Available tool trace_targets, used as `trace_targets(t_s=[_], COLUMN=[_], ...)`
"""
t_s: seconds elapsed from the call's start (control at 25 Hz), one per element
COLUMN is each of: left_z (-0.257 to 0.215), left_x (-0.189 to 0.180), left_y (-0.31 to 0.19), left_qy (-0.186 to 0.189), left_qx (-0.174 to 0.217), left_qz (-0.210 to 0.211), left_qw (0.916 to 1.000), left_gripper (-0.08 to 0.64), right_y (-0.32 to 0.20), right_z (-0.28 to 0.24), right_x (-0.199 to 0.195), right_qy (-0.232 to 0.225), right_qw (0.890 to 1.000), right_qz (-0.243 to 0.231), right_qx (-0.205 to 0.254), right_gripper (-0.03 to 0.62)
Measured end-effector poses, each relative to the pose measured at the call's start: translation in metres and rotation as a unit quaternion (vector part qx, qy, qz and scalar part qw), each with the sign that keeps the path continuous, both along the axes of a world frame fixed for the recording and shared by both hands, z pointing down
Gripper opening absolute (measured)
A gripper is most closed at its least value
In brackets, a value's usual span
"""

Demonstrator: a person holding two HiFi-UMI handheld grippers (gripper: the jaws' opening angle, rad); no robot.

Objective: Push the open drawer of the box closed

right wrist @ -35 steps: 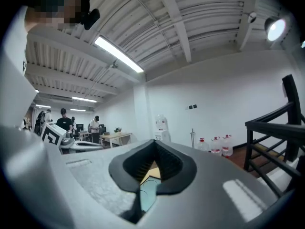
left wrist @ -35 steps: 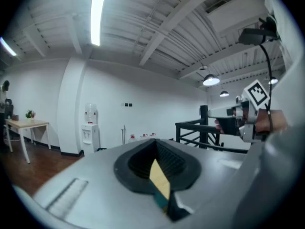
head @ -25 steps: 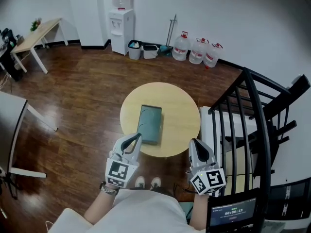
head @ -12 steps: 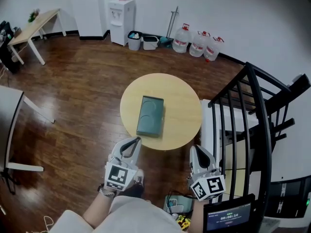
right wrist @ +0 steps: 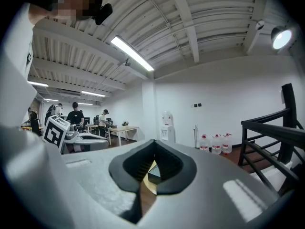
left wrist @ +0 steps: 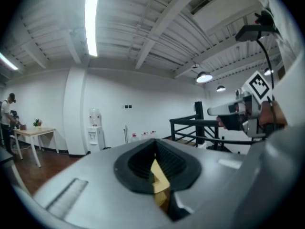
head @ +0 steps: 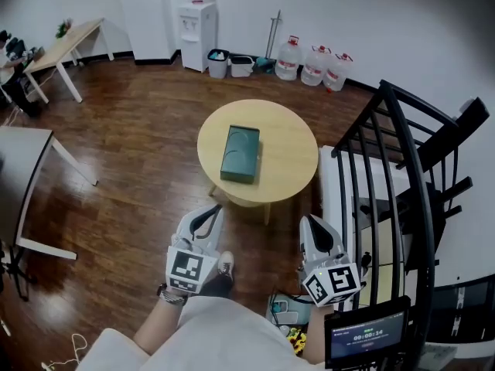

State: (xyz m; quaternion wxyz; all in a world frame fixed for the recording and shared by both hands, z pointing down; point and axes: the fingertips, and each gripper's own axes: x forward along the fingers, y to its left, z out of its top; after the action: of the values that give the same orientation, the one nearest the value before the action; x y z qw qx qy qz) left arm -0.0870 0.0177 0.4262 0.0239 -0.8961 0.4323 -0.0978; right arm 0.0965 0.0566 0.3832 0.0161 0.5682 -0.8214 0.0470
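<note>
A dark green box [head: 240, 154] lies on the round wooden table [head: 290, 157], seen in the head view; its drawer looks pushed in. Through the right gripper's jaws a small part of the box [right wrist: 153, 173] shows on the tabletop. My left gripper [head: 213, 210] hangs below the table's near edge, well short of the box, shut with nothing in it. My right gripper [head: 308, 222] is held lower right of the table, also shut and empty. The left gripper [left wrist: 155, 144] points level into the room, with a sliver of yellow tabletop [left wrist: 159, 179] between its jaws.
A black stair railing [head: 394, 168] stands close on the right. Water bottles [head: 313, 66], a water dispenser [head: 195, 25] and bins line the far wall. A wooden desk [head: 62, 52] is far left and a grey table [head: 19, 168] at left. Several people [right wrist: 76, 113] stand far off.
The table and box have drawn farther off in the head view as the person stepped back. Both grippers stayed shut and now hang over the floor.
</note>
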Motion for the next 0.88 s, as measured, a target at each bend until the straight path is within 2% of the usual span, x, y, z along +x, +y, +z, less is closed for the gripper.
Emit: trace_targets(t_s=[0.16,0.4,0.68,0.88], left_z=[-0.006,-0.015,-0.026,-0.025], left_x=[-0.004,-0.008,-0.001,0.009], left_y=[0.061,0.143,0.186,0.198], left_qy=[-0.001,-0.006,-0.005,0.004], left_qx=[-0.003,-0.008,0.003,0.002], left_qz=[-0.012,-0.02,-0.009,0.005], left_qw=[0.9999,0.9997,0.9999,1.0], left_gripper=[0.008,0.008,0.008,0.008], right_y=[0.058,0.138,0.18,0.194], right_z=[-0.007,-0.002,-0.016,-0.013], right_x=[-0.002,0.001,-0.001,-0.007], right_qy=[-0.001,-0.035,-0.055,-0.052], right_qw=[1.0,0.999,0.998,0.999], right_qz=[-0.002,0.0,-0.002,-0.005], right_qx=[0.007,-0.019,-0.007,-0.011], right_gripper=[0.003,0.003,0.003,0.003])
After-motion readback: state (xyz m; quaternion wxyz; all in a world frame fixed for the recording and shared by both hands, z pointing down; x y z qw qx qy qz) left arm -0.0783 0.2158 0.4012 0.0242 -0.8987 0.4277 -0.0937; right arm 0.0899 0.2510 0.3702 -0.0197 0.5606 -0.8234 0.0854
